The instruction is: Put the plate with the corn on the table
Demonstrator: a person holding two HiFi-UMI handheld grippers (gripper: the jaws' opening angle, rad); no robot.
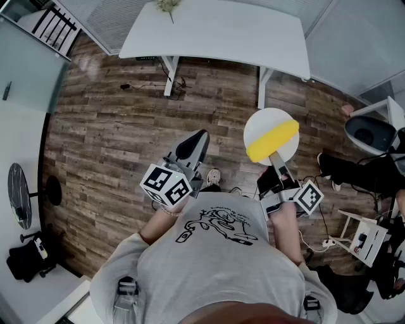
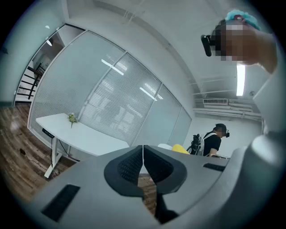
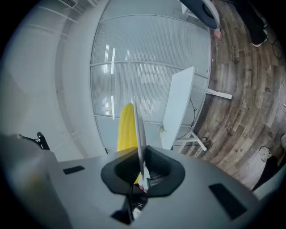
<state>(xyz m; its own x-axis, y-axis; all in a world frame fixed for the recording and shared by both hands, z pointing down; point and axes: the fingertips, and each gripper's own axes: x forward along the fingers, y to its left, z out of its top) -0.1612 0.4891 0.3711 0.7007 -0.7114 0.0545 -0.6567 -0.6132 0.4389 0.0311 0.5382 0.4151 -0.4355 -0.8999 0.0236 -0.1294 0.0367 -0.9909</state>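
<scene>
An office-like workroom. In the head view a white counter (image 1: 215,31) on slim legs stands at 12 o'clock on a wood-plank floor (image 1: 114,145), with a small plant (image 1: 168,6) on it and cables (image 1: 152,85) trailing beneath. A power strip (image 1: 329,242) lies at 4 o'clock. The left gripper view shows glass partition walls with blinds (image 2: 111,98), a strip ceiling light (image 2: 240,79), a staircase (image 2: 27,85) at 9 o'clock and another person (image 2: 213,141) at 3 o'clock.
</scene>
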